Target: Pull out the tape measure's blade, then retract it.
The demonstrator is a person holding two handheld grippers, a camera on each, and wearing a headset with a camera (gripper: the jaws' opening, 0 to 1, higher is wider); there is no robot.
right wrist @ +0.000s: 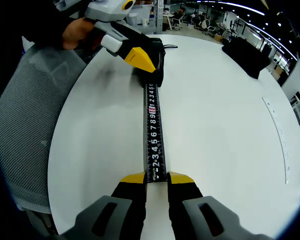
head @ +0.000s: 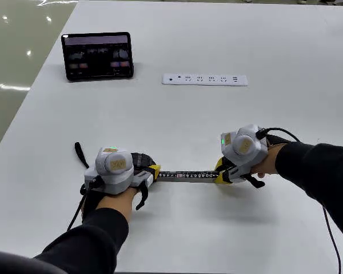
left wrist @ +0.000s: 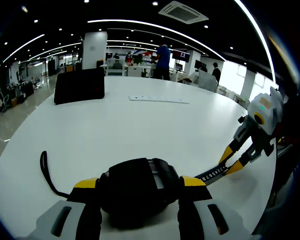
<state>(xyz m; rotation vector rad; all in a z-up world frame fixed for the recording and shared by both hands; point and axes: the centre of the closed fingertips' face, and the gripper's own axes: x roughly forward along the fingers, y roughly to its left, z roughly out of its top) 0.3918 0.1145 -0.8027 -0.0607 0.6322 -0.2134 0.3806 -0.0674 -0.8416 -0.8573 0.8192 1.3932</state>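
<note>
A black tape measure case [left wrist: 137,187] sits on the white table, clamped between the yellow-tipped jaws of my left gripper [left wrist: 139,184]. In the head view the case [head: 142,161] lies under that gripper [head: 148,174]. Its black blade [head: 187,174] with white numbers runs rightward, flat on the table, to my right gripper [head: 222,174], which is shut on the blade's end. The right gripper view shows the blade [right wrist: 153,131] stretching from my right gripper [right wrist: 156,178] to the case [right wrist: 153,62]. A black wrist strap [left wrist: 46,172] trails from the case.
A dark tablet [head: 97,55] stands at the far left of the table [head: 188,120]. A white power strip [head: 204,79] lies at the far middle. A grey mesh chair back [right wrist: 37,125] is beside the table edge. Cables trail from both grippers.
</note>
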